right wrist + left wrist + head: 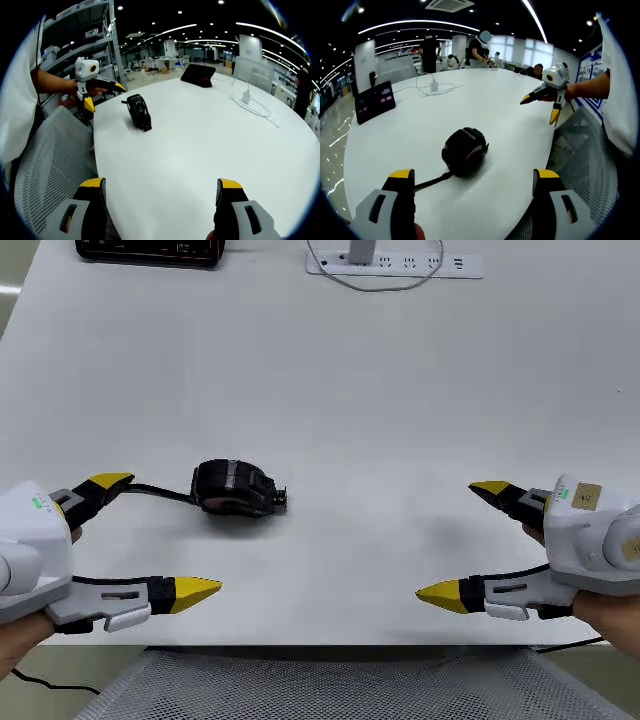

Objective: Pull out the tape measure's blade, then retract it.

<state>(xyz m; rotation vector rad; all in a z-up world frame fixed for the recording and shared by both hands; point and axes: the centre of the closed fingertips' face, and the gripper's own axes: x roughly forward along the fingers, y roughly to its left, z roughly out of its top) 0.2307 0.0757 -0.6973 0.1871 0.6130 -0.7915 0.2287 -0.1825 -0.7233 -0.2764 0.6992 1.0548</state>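
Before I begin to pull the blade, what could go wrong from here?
1. The tape measure lies free on the smooth table, with the left gripper and the right gripper both open and apart from it. Pulling the blade without first holding the case would probably drag it along.
2. Its black strap trails toward the left gripper and might catch on a jaw.
3. The case is rounded, so the jaws may slip on it.
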